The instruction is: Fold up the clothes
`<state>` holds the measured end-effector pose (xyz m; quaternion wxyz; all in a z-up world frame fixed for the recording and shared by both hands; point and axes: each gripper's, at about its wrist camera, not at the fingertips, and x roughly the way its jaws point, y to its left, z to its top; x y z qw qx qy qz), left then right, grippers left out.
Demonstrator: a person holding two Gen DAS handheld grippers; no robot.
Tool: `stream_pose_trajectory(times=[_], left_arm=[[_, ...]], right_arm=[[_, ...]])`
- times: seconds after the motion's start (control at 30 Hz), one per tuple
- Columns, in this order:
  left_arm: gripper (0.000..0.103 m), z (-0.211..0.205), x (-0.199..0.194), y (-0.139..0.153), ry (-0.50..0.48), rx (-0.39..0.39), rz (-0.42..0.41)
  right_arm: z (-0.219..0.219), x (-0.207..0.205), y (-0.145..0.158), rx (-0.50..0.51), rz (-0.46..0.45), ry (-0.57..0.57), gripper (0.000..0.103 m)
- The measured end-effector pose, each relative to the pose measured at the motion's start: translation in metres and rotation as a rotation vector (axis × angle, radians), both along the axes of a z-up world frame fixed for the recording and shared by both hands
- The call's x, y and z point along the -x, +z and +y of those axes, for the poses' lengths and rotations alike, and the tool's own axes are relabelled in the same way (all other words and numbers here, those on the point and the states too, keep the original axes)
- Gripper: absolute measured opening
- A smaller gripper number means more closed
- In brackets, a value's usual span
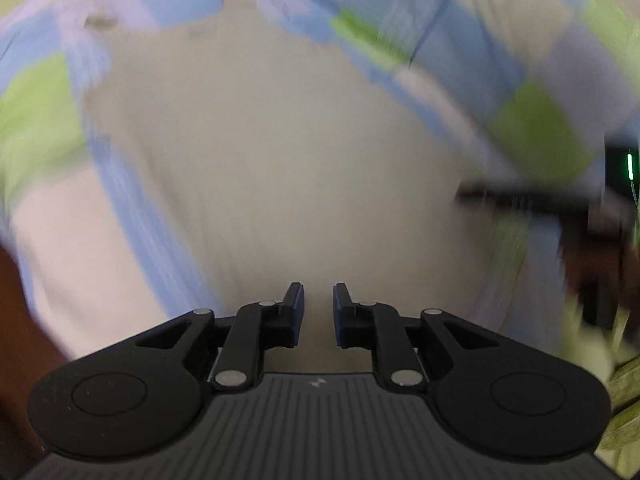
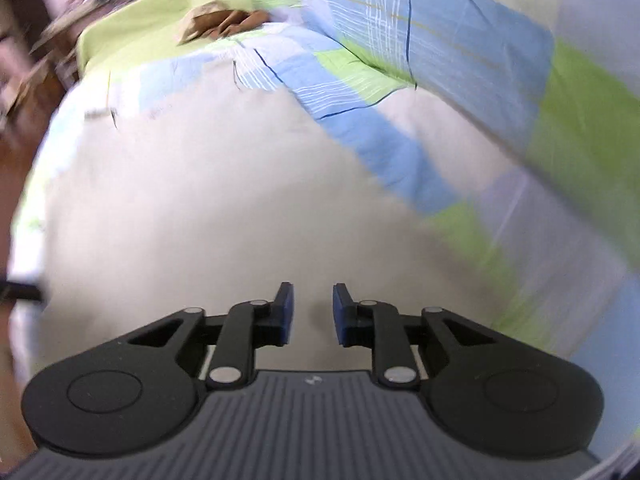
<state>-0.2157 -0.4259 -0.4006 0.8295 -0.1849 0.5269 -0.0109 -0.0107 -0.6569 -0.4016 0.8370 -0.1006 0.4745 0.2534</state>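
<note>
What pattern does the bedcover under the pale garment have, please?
Blue, green and white checks on the bedcover, clearest in the right wrist view.

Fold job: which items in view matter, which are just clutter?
In the job:
- cream garment spread flat
- left gripper, empty
- right gripper, empty

Lying about:
- patchwork bedspread
- brown crumpled cloth at the far edge

from here motion blur smears the cream garment point(image 1: 260, 160) and the checked bedsheet point(image 1: 532, 128) in my left view. a dark object point(image 1: 532, 196) at the right edge is cut off, too blurred to identify. brown clutter point(image 2: 224, 20) far off stays unclear.
</note>
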Motion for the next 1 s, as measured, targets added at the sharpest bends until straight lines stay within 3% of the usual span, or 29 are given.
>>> stream_pose_trajectory(times=[0.07,0.13,0.33,0.37,0.4,0.47,0.5,0.63,0.7,0.83,1.0], left_arm=[[0.021,-0.025,0.036,-0.008,0.057,-0.056,-0.013],[0.022,-0.045,0.056,-0.007,0.092,-0.107,-0.002],[0.023,-0.090,0.075,0.038,0.222,-0.171,0.274],[0.030,-0.098,0.075,0.054,0.253,-0.172,0.299],[0.038,-0.104,0.075,0.072,0.293,-0.159,0.303],[0.071,-0.118,0.074,0.121,0.386,-0.115,0.275],[0.075,-0.123,0.073,0.140,0.407,-0.105,0.250],[0.083,-0.139,0.066,0.207,0.454,-0.131,0.150],[0.083,-0.146,0.065,0.230,0.484,-0.134,0.132],[0.085,-0.163,0.072,0.254,0.543,-0.184,0.153],[0.086,-0.184,0.087,0.266,0.584,-0.255,0.182]], right_arm=[[-0.032,-0.008,-0.017,0.057,0.005,0.019,0.025],[-0.067,-0.007,-0.024,0.047,0.038,-0.033,0.029],[-0.130,0.033,0.002,0.038,0.155,-0.122,0.031],[-0.137,0.042,0.013,0.014,0.179,-0.125,0.033],[-0.139,0.050,0.027,-0.023,0.194,-0.119,0.035],[-0.140,0.069,0.068,-0.126,0.226,-0.080,0.051],[-0.136,0.077,0.089,-0.171,0.228,-0.052,0.054],[-0.120,0.098,0.162,-0.261,0.192,0.061,0.072],[-0.112,0.107,0.193,-0.263,0.165,0.113,0.073],[-0.108,0.124,0.229,-0.226,0.119,0.166,0.075],[-0.130,0.137,0.249,-0.220,0.117,0.156,0.077]])
